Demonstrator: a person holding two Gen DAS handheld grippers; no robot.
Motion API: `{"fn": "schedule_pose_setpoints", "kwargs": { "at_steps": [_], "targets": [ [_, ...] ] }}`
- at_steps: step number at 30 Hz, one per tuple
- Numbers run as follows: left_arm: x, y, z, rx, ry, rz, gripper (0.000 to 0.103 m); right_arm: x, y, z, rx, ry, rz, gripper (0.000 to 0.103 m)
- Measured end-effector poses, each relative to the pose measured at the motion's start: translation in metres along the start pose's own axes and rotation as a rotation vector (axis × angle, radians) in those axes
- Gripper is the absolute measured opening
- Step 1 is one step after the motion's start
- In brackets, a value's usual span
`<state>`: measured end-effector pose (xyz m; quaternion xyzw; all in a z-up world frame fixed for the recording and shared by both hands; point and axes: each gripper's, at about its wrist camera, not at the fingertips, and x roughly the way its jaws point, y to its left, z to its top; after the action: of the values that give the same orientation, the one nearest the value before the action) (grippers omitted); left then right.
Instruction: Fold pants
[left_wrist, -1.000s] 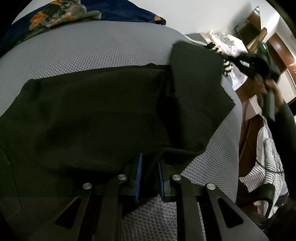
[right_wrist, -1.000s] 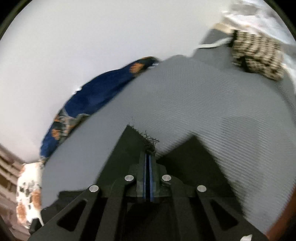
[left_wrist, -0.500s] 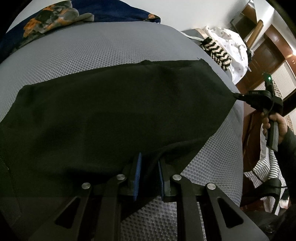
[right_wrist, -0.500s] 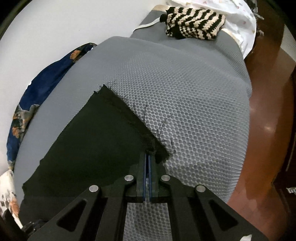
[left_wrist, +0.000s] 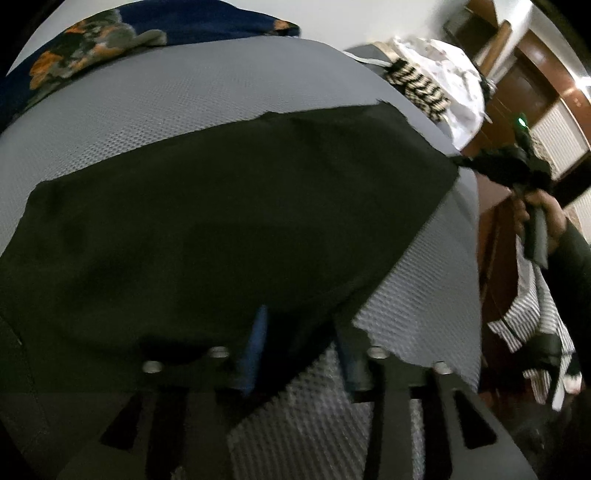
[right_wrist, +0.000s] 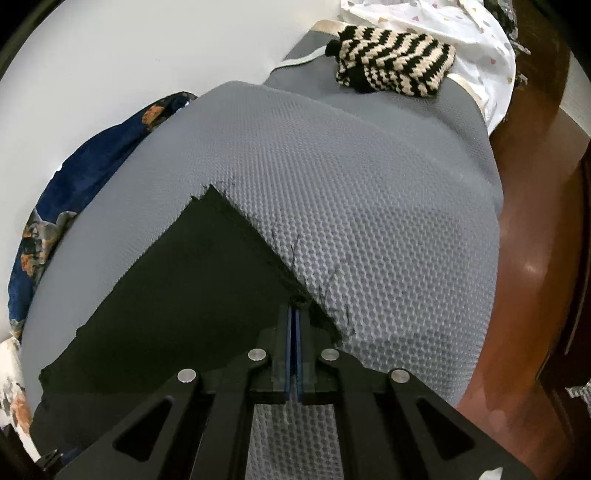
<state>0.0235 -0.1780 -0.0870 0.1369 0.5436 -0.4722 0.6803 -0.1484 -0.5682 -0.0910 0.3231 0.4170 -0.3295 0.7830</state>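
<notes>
Jaws of the right gripper (right_wrist: 294, 314) were pressed together on a frayed corner of the pants (right_wrist: 177, 291), at the lower centre of the right wrist frame. From that pinch the black cloth spread away to the lower left, flat on the grey mesh bed (right_wrist: 369, 206), with loose threads trailing off its ragged edge just right of the jaws.

Jaws of the left gripper (left_wrist: 301, 332) stood apart, with the blue pads (left_wrist: 258, 328) blurred. A fold of the pants' near edge (left_wrist: 229, 221) hung between them at the lower centre of the left wrist frame; whether either pad touched the cloth could not be told.

Across that frame the pants lay as a wide dark sheet filling the middle, stretched toward the right edge, where the right gripper (left_wrist: 461, 162) held its far corner at the side of the bed (left_wrist: 184, 92).

A striped knit (right_wrist: 395, 66) sat at the upper right of the right wrist frame, beside a white cloth (right_wrist: 480, 40), well apart from the pants. A blue floral cloth (left_wrist: 110, 40) lay along the upper left of the left wrist frame, against the wall.
</notes>
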Motion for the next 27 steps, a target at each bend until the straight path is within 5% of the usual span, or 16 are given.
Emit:
{"fn": "schedule_pose_setpoints", "kwargs": {
  "at_steps": [2, 13, 18, 22, 27],
  "targets": [
    [-0.006, -0.002, -0.003, 0.021, -0.010, 0.009, 0.061, -0.001, 0.000, 0.003, 0.000, -0.009, -0.002, 0.000],
    [-0.011, 0.039, -0.020, -0.111, -0.031, 0.041, 0.063, 0.023, -0.010, -0.001, 0.017, 0.050, -0.022, 0.001],
    [-0.013, 0.043, -0.017, -0.124, -0.039, 0.044, 0.063, 0.017, -0.015, 0.007, 0.037, 0.082, 0.026, 0.017],
    [-0.024, 0.047, -0.014, -0.154, -0.074, 0.030, 0.063, -0.005, -0.007, 0.026, -0.010, 0.035, 0.055, 0.018],
    [-0.040, 0.058, -0.007, -0.204, -0.145, 0.035, 0.063, -0.003, 0.023, 0.067, -0.119, 0.048, 0.201, 0.018]
  ]
}}
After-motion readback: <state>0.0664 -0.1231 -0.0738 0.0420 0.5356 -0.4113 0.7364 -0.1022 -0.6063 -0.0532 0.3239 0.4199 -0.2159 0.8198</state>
